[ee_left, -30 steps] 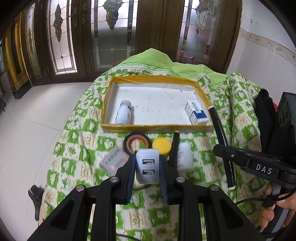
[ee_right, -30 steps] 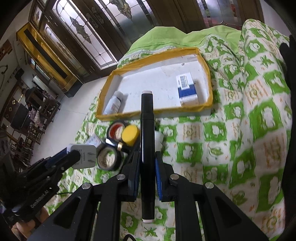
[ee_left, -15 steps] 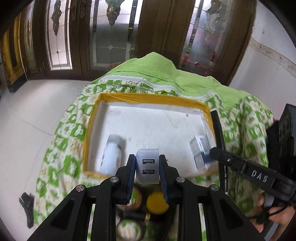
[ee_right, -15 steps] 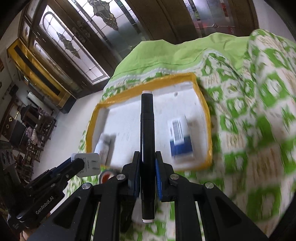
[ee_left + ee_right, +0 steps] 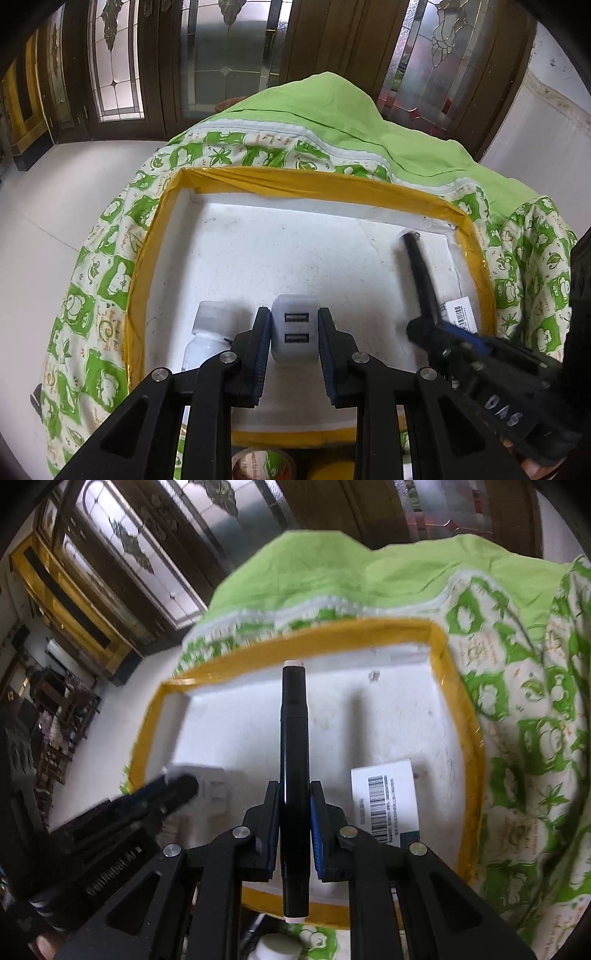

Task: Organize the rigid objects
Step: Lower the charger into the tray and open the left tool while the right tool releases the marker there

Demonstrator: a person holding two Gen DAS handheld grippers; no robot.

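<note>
Charger (image 5: pixel 294 335), white with two USB ports, sits clamped in the left hand-held gripper (image 5: pixel 294 338) above the near part of the yellow-rimmed tray (image 5: pixel 295 182). Right hand-held gripper (image 5: pixel 294 812) clamps a black marker (image 5: pixel 294 746) over the tray, beside a barcoded box (image 5: pixel 386 801).

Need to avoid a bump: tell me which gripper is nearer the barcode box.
Right. The right gripper, holding the marker, hangs just left of the box; the left gripper, holding the charger, is farther left, by the bottle.
</note>
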